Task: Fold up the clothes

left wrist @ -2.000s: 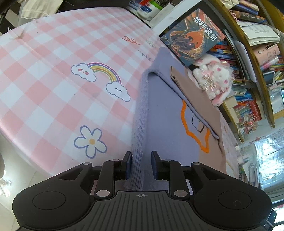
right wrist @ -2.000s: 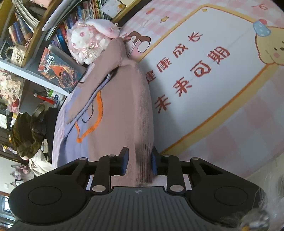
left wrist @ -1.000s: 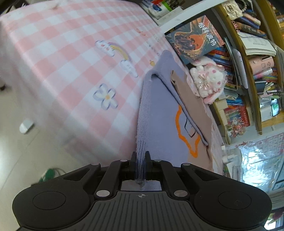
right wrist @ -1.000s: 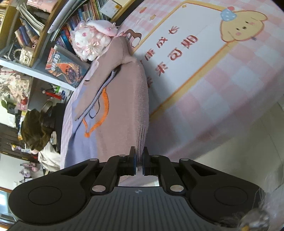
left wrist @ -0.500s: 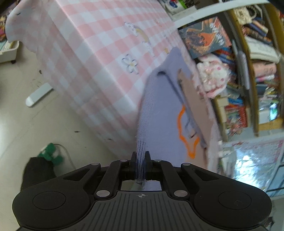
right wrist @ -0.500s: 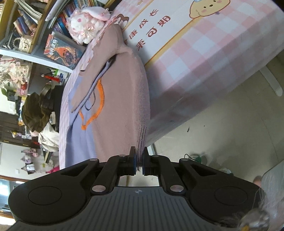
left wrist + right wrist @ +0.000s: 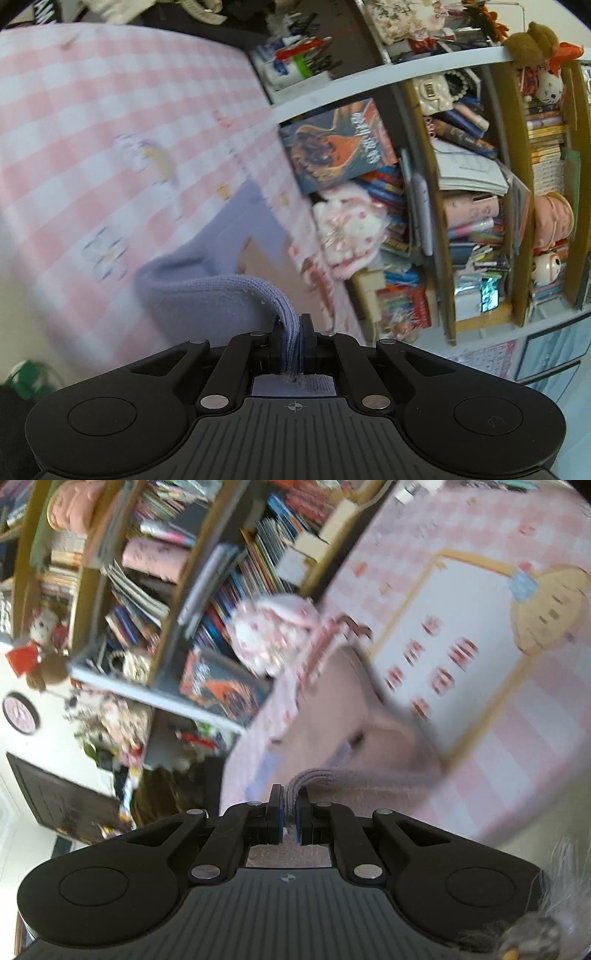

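I am clamping the left gripper (image 7: 291, 334) on the ribbed hem of the sweater (image 7: 207, 295), its lilac side bunched tight between the fingers, and the right gripper (image 7: 290, 818) is pinching the same hem on the dusty-pink side, fingers closed on the knit with only the cloth's thickness between them. Two seconds ago both pairs of fingers were standing apart around the hem; a second ago they were shutting on it, and half a second ago I was holding the hem high and back, with the floor showing below the table edge. Now I am carrying it forward: the hem is arching over the body of the sweater, which is lying on the pink checked tablecloth (image 7: 74, 122) near the bookshelf (image 7: 447, 206) and the pink plush toy (image 7: 275, 638). Both views are smearing with motion.

I judge this to be a bottom-to-top fold in mid-travel, the lower half doubling over the upper. What it needs, as I see it, is both corners landing level and square near the shoulders before I let go, or the fold will skew.
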